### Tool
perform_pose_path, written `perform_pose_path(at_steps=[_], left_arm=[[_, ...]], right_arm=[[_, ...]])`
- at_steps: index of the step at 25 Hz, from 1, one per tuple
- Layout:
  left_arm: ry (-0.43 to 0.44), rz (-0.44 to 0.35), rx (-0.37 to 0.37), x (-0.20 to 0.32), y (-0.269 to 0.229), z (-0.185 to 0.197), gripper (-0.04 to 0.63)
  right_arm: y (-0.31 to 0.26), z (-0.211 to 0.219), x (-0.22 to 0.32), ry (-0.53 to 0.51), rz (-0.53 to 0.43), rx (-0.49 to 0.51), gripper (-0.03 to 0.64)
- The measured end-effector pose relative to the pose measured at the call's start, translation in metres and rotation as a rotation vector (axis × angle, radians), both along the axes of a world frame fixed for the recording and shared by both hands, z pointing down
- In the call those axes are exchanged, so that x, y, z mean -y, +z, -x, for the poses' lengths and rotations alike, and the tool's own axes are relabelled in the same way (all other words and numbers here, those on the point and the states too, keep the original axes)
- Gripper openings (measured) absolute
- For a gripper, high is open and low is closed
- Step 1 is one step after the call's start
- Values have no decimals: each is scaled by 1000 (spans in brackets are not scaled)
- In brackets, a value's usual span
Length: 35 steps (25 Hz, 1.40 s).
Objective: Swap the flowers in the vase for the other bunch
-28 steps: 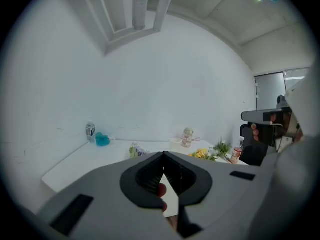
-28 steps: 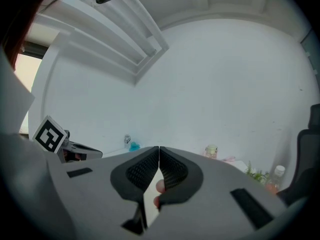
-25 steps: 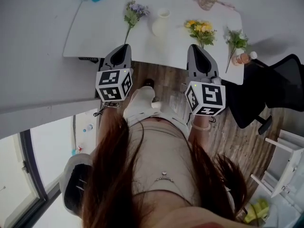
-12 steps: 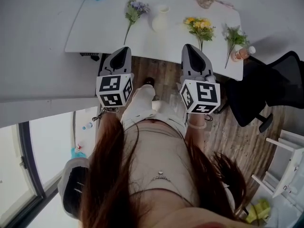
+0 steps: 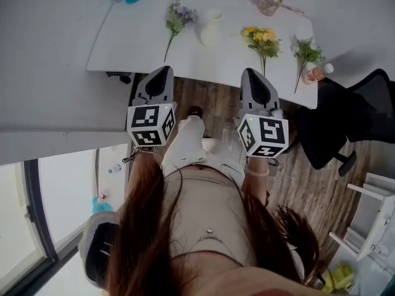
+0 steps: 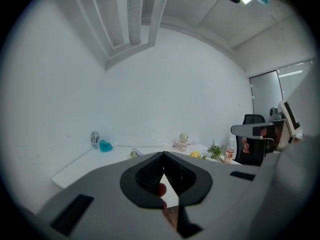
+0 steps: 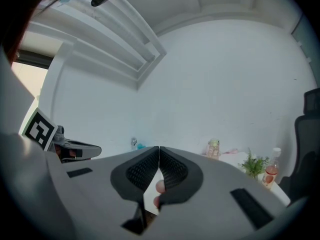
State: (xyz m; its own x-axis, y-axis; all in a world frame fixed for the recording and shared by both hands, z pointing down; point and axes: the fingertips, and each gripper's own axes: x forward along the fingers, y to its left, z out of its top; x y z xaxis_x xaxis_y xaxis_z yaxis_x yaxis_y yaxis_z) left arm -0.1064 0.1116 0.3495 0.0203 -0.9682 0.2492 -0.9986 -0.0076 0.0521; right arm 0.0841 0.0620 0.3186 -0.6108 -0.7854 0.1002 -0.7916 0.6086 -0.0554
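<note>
My left tongs (image 5: 165, 70) are pressed together and grip nothing; in the head view they sit at middle left, their tip at the near edge of the white desk (image 5: 123, 48); my right tongs (image 5: 248, 73) are closed the same way and empty, at middle right, about level with the left pair; the wooden floor (image 5: 210, 97) shows between them. On the desk, at the top centre of the frame, the white vase (image 5: 212, 29) stands upright; the purple bunch (image 5: 178, 16) lies flat to its left, apart from it; the yellow bunch (image 5: 261, 37) lies flat to its right, also apart; further right lies a green sprig (image 5: 307, 51), with a bottle (image 5: 316, 73) just beside it at the desk's corner; a glass jar (image 5: 271, 0) stands near the far edge; a black chair (image 5: 364, 113) is at the right.
</note>
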Motion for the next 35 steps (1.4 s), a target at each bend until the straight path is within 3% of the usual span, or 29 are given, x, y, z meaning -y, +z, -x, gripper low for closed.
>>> perform_pose_path(at_steps=[18,29,35], left_arm=[[65,9,-6,6,7,-15,3],[151,10,3,70,-2,-23,3],[144,27,-6,119,-2,6,3]], right_arm=[[1,-18,-5,39,-19,-29,26],[3,-42,44,131,19,-19,28],[0,-42,89,186,32,-40,28]])
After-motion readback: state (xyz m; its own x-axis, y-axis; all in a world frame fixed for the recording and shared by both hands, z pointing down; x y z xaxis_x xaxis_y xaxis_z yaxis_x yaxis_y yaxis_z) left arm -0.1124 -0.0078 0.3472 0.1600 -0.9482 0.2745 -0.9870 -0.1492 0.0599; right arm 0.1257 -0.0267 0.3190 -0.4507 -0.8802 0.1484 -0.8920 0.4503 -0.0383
